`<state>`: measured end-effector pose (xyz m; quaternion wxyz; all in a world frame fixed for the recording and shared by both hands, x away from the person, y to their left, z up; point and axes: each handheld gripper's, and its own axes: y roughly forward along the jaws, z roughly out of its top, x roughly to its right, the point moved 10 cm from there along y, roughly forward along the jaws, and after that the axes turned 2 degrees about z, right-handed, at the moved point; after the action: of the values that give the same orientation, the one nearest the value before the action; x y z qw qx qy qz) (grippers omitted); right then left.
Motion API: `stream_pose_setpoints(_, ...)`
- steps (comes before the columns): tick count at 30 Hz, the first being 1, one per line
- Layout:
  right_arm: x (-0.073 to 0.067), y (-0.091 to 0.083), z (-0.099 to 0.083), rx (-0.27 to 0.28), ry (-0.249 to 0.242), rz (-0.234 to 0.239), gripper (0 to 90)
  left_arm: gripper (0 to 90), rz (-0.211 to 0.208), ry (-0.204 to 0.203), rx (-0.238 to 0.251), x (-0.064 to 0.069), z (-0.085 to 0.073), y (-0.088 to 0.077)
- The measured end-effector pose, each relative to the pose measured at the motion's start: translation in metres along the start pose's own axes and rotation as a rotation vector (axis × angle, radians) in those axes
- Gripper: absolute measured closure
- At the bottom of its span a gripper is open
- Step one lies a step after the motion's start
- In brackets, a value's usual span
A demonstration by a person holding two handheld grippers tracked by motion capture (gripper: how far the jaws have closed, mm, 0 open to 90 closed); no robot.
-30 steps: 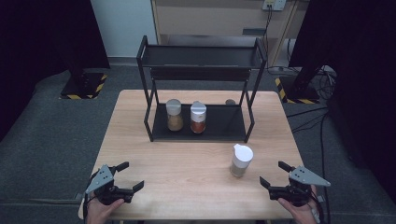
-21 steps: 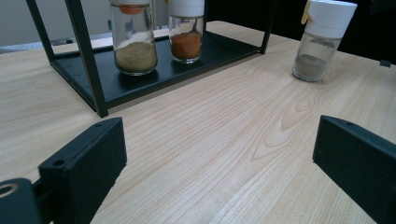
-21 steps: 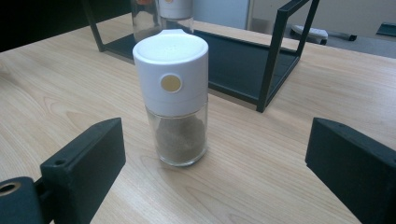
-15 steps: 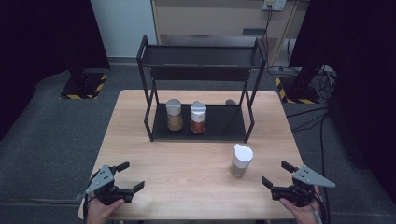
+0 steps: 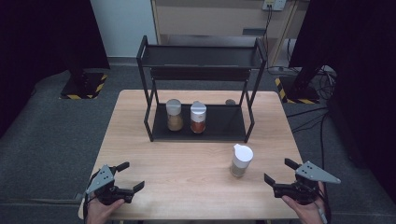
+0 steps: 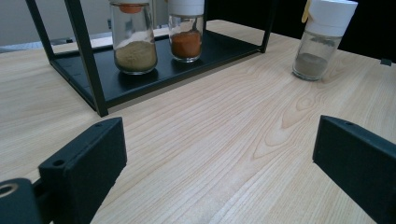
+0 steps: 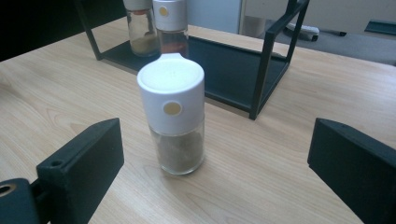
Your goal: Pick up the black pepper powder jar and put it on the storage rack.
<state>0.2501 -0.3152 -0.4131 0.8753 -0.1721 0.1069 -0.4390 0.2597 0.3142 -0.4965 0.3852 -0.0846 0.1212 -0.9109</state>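
A black two-tier rack (image 5: 201,53) stands at the back of the wooden table (image 5: 187,158). Its lower shelf holds a jar of tan spice (image 5: 174,115) and a jar of orange-red spice (image 5: 198,118). A white-capped jar (image 5: 242,161) with grey-brown powder stands alone on the table, front right. My right gripper (image 5: 276,170) hovers just right of it, apart from it; its jaws have just been opening and nothing is between them. In the right gripper view that jar (image 7: 173,121) stands ahead of the wide jaws. My left gripper (image 5: 133,175) is open at the front left corner.
A small dark round thing (image 5: 230,101) lies on the table behind the rack. The rack's upper shelf is bare. Cables (image 5: 317,121) trail over the grey floor right of the table. A pale cabinet (image 5: 219,18) stands behind.
My right gripper has lifted a little and its jaws stand slightly wider. The left gripper and all the jars are where they were.
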Motion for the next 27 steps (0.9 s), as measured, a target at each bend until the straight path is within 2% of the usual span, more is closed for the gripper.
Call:
stream_pose_setpoints(7, -0.002, 0.002, 0.014, -0.007, -0.014, 0.016, 3.7, 2.1, -0.002, -0.003, 0.003, 0.0, 0.0, 0.0)
stream_pose_setpoints(14, -0.003, 0.013, 0.026, -0.031, -0.014, 0.034, 3.8, 2.1, -0.001, -0.004, -0.002, 0.0, 0.0, 0.0)
stream_pose_setpoints(27, -0.006, 0.036, 0.035, -0.073, -0.012, 0.065, 4.5, 2.2, 0.0, -0.004, -0.001, 0.0, 0.0, 0.0)
